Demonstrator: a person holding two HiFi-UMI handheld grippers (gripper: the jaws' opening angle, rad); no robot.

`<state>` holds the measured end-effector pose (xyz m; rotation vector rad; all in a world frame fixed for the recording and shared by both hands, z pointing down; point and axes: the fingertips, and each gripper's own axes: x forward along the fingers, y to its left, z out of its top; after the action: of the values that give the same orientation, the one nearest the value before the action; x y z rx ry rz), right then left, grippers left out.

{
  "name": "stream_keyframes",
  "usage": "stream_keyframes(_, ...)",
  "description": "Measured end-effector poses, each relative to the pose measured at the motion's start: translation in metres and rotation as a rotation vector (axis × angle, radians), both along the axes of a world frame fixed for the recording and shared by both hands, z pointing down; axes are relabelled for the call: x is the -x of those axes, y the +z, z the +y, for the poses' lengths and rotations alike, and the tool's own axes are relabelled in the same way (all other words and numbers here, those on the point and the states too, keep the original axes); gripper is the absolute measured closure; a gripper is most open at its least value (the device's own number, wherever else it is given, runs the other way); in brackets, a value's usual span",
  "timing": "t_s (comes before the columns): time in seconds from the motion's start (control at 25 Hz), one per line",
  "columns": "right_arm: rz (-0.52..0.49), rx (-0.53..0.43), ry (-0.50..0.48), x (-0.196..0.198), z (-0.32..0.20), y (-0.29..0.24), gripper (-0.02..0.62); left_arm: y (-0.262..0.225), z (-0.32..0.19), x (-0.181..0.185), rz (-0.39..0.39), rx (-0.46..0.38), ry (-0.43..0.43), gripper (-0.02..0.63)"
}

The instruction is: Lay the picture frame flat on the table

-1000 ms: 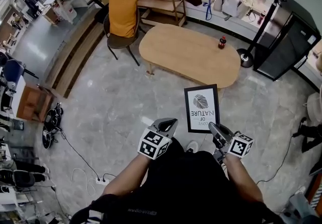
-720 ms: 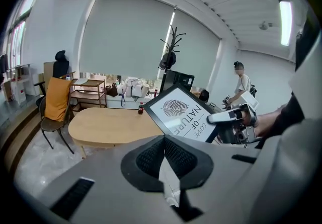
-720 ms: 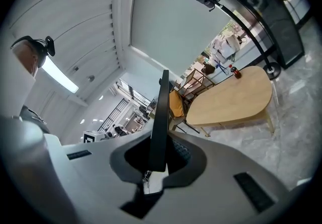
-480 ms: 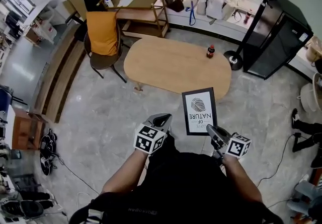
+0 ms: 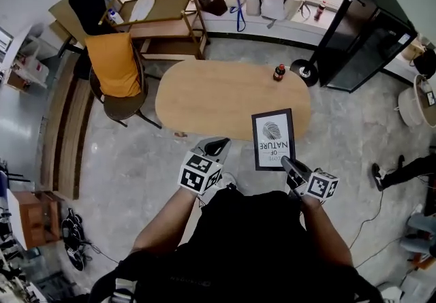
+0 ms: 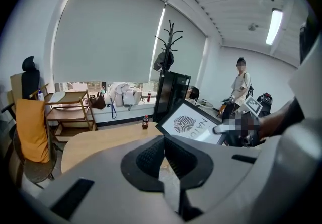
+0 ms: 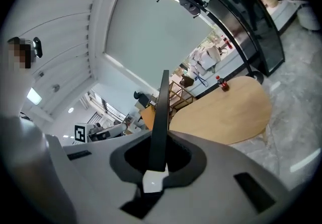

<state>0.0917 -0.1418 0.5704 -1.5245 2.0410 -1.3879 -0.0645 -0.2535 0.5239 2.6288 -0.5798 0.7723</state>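
Observation:
The black picture frame point(image 5: 274, 139) holds a white print with a leaf and lettering. My right gripper point(image 5: 289, 164) is shut on its lower edge and keeps it in the air over the near right rim of the oval wooden table point(image 5: 218, 97). In the right gripper view the frame point(image 7: 161, 112) stands edge-on between the jaws, with the table point(image 7: 226, 112) beyond. My left gripper point(image 5: 216, 148) hovers to the frame's left, shut and empty. From the left gripper view the frame point(image 6: 193, 126) tilts at right above the table point(image 6: 100, 140).
A small dark bottle point(image 5: 278, 73) stands on the table's far right part. A chair draped in orange cloth point(image 5: 116, 67) sits at the table's left end. Behind are a wooden cart point(image 5: 160, 19), a coat stand point(image 5: 327, 29), a black cabinet point(image 5: 368, 36) and a standing person point(image 6: 240, 84).
The person has stepped toward the table. The table now lies closer, and the held frame has come from over the floor to over the table's near edge. Both grippers keep their state.

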Motion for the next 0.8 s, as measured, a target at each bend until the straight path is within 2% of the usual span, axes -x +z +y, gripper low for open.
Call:
stream_keyframes(0.2, -0.019, 0.096, 0.079, -0.002, -0.030, 0.030, 0.574, 0.016, -0.055, 0.021, -0.010, 0.041, -0.022, 0.600)
stream_keyframes(0.48, -0.104, 0.208, 0.115, -0.014, -0.084, 0.084, 0.574, 0.050, -0.091, 0.035, -0.034, 0.115, -0.081, 0.600)
stream_keyframes(0.64, -0.159, 0.300, 0.156, -0.040, -0.126, 0.146, 0.574, 0.063, -0.101, 0.032, -0.064, 0.158, -0.114, 0.600)
stream_keyframes(0.8, -0.099, 0.425, 0.171, -0.074, -0.171, 0.234, 0.574, 0.076, -0.110, 0.024, -0.115, 0.205, -0.159, 0.600)
